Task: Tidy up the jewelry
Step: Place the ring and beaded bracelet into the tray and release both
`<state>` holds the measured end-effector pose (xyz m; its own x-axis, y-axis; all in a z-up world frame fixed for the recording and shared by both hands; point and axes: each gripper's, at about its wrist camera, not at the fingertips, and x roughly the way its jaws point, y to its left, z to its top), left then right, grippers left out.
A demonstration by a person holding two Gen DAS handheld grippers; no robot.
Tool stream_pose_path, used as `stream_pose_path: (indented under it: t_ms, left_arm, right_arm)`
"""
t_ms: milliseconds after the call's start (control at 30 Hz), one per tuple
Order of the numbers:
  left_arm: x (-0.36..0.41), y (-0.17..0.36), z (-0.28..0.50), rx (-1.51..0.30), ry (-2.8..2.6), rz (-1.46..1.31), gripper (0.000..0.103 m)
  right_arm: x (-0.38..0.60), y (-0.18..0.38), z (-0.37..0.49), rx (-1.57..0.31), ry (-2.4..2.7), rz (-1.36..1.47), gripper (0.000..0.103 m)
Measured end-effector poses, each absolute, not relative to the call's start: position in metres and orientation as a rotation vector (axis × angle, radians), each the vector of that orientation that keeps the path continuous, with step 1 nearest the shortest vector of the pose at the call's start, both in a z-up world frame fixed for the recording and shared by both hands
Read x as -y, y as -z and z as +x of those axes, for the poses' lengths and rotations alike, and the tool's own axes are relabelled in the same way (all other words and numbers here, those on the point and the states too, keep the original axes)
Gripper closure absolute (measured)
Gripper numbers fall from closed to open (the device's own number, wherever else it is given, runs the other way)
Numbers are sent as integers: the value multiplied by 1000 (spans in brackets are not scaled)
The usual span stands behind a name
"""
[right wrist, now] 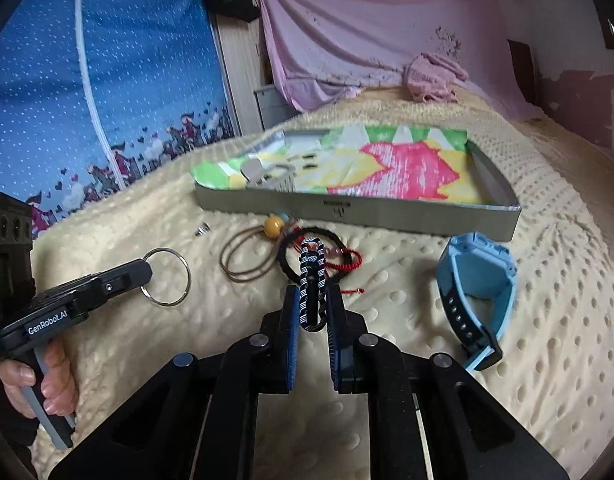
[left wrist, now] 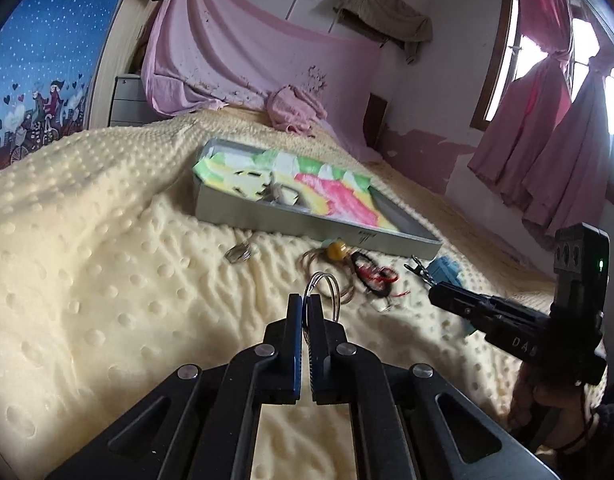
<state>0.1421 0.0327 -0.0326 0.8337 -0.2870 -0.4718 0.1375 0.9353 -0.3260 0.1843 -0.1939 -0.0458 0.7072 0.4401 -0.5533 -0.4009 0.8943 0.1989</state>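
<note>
My left gripper (left wrist: pixel 305 302) is shut on a silver key ring (left wrist: pixel 325 292), also in the right wrist view (right wrist: pixel 167 276), held just above the cream blanket. My right gripper (right wrist: pixel 311 294) is shut on a black-and-white striped clip (right wrist: pixel 313 284); it shows at the right in the left wrist view (left wrist: pixel 431 286). A grey tray (right wrist: pixel 363 210) lined with a bright cloth lies beyond, with small metal pieces (right wrist: pixel 267 172) in its left end. Brown cord loops with a yellow bead (right wrist: pixel 275 224), a black band (right wrist: pixel 307 256) with red string and a blue watch (right wrist: pixel 475 280) lie on the blanket.
A small silver piece (right wrist: pixel 201 229) lies left of the bead, seen also in the left wrist view (left wrist: pixel 238 254). A pink cloth bundle (left wrist: pixel 293 110) sits at the bed's far end. A blue printed wardrobe (right wrist: pixel 87 100) stands left; a window with pink curtains (left wrist: pixel 547 120) is at the right.
</note>
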Motion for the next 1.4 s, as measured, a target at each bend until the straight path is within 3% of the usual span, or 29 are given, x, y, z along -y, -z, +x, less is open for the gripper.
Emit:
stream_pose_path:
  t_ms: [433,800,1300,1400]
  left_arm:
    - [9,-19,227,-514,266,-267,100]
    - [37,6,328,-712,212,-273,100]
    - [50,28,340,-822,193,-234,99]
    - [49,28,336,-808,189,-227,96]
  right_arm:
    - [211,8,224,-532,-394,95,91]
    - [249,20,322,-707,-370,137,91]
    - [241,53,345,-807,-355,127,90]
    - [245,51,342,-791,-357,139,84]
